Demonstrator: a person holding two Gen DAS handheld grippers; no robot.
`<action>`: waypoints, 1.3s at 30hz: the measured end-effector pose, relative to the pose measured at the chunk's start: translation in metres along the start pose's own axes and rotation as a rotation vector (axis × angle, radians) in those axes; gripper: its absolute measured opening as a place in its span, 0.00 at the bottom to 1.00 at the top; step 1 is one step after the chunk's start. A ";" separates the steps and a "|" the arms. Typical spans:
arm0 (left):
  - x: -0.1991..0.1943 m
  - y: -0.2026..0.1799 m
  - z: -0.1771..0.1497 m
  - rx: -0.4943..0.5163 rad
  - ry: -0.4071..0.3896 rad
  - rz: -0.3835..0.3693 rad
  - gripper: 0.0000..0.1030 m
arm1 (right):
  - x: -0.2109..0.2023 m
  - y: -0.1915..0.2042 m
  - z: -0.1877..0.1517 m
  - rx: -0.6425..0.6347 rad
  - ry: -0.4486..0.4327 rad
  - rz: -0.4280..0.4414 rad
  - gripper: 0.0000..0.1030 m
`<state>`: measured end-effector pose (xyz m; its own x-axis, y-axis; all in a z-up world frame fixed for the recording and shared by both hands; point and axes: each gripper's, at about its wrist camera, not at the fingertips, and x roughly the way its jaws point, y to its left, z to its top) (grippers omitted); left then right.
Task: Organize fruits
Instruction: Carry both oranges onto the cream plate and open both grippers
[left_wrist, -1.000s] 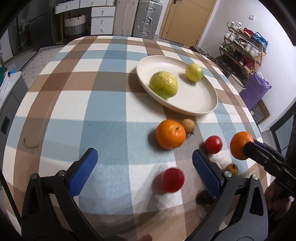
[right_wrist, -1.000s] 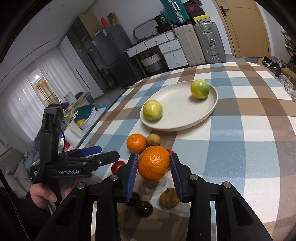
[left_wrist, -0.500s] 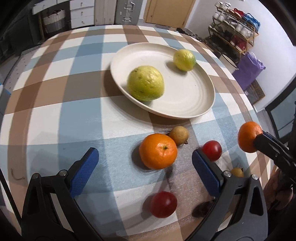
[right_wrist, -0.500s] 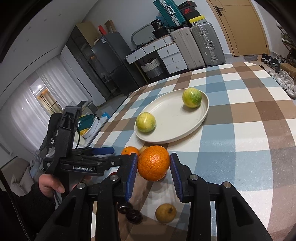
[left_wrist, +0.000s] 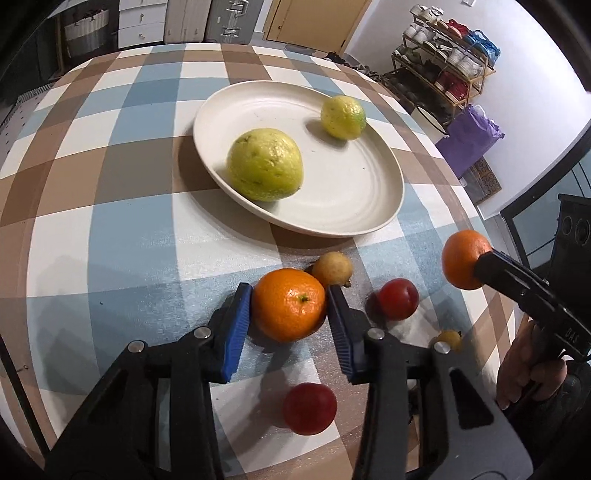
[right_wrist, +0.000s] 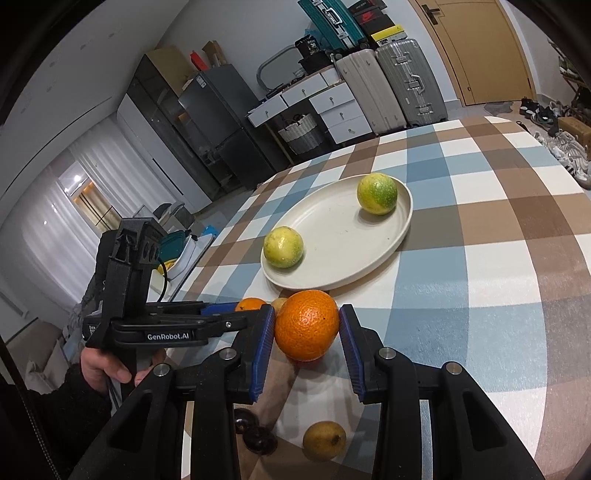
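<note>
Between the blue pads of our left gripper (left_wrist: 289, 308) sits a tangerine (left_wrist: 289, 309), resting on the tablecloth (left_wrist: 110, 236) near its front edge. The jaws are closing, and both pads already press its sides. Our right gripper (right_wrist: 306, 334) is clenched on an orange (right_wrist: 306, 325), held clear of the cloth toward the right edge.

Handling, as we judge it: the tangerine is light, round and slightly soft, with a thin, smooth peel. We grip it across the widest part, stem scar up, with moderate force; excess pressure would bruise it, and an off-centre hold may let it roll out. The orange has a thicker, pebbled rind and should tolerate a firmer hold.

Just behind the tangerine, touching or nearly touching it, lies a small tan fruit (left_wrist: 332, 268). Two glossy red fruits lie close by: one (left_wrist: 398, 298) to the right, another (left_wrist: 309, 408) nearer the front edge. A small yellow fruit (left_wrist: 450, 339) sits beside the right jaw arm.

Farther toward the middle stands a plate (left_wrist: 354, 218), cream, round, shallow, with a raised rim. It holds a large, bumpy, yellow-green fruit (left_wrist: 265, 169) at its near-left rim and a smaller yellow-green one (left_wrist: 343, 117) at its far side. The cloth is a matte check of blue, brown and white.
</note>
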<state>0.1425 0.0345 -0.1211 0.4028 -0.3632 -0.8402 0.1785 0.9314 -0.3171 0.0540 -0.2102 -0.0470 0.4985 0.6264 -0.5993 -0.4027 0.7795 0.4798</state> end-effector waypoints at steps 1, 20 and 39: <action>-0.001 0.001 0.000 -0.003 -0.003 0.000 0.37 | 0.001 0.000 0.001 -0.001 0.001 0.001 0.35; -0.051 0.012 0.053 -0.016 -0.112 -0.047 0.37 | 0.023 0.013 0.054 -0.064 -0.014 0.039 0.35; 0.010 0.017 0.165 -0.011 -0.084 -0.083 0.37 | 0.080 -0.020 0.134 -0.041 -0.005 0.016 0.35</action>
<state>0.2980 0.0434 -0.0620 0.4608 -0.4393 -0.7712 0.2051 0.8981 -0.3891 0.2049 -0.1747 -0.0185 0.4957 0.6390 -0.5881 -0.4417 0.7686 0.4628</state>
